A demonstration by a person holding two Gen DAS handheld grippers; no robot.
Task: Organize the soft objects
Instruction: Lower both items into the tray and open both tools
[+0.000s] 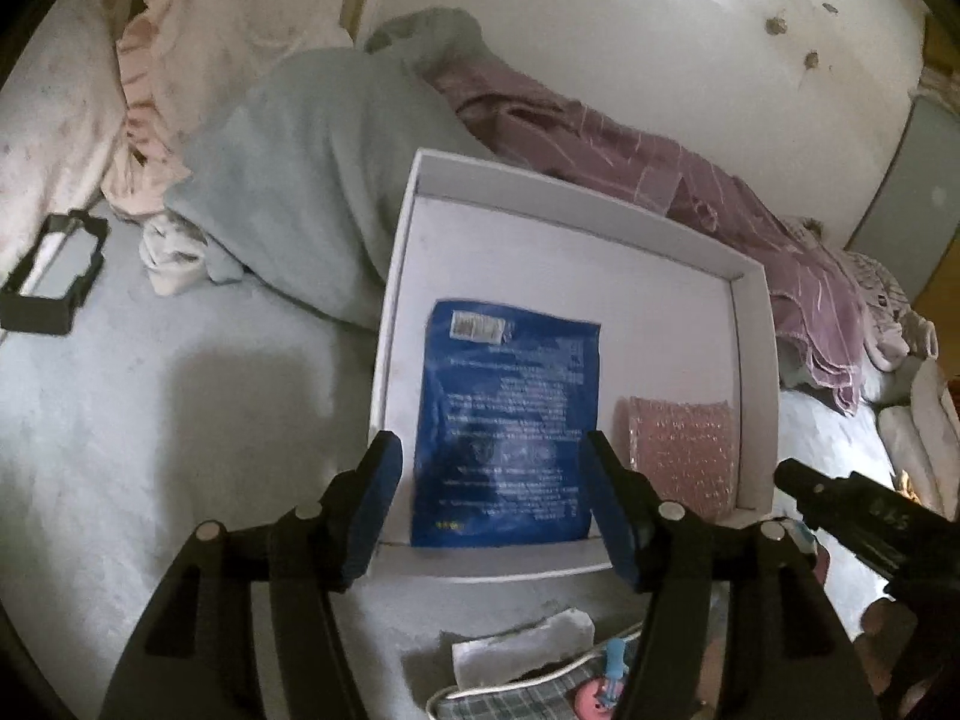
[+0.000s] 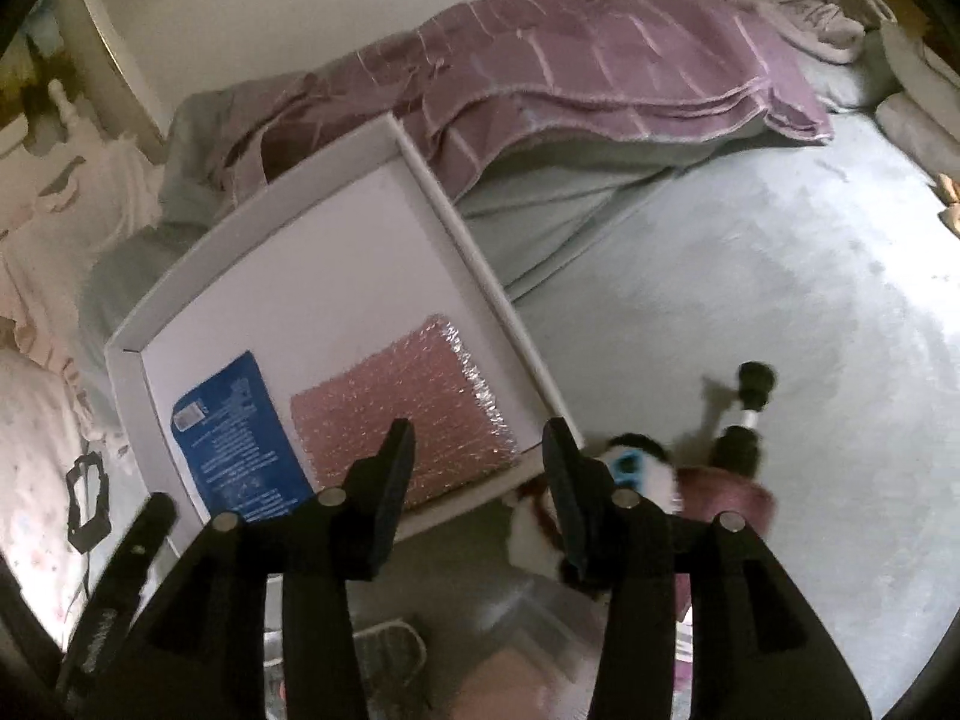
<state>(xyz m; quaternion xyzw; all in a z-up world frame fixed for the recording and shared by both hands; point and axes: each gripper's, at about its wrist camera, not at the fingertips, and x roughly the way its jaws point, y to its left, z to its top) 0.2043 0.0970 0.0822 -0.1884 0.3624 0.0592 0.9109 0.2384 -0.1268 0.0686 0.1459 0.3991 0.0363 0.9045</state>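
A shallow white box lies on the bed. Inside it lie a flat blue pouch and a pink bubble-wrap packet, side by side. My left gripper hovers open above the near end of the blue pouch, pads apart and off it. My right gripper is open over the box's near corner, with the pink packet's edge under its left finger and nothing gripped. A black-and-white plush toy lies on the sheet just outside the box, partly hidden by the right finger.
A grey blanket and a purple quilt are heaped behind the box. Pink bedding sits far left, a black frame on the sheet. A white scrap, plaid cloth and small pink toy lie near me.
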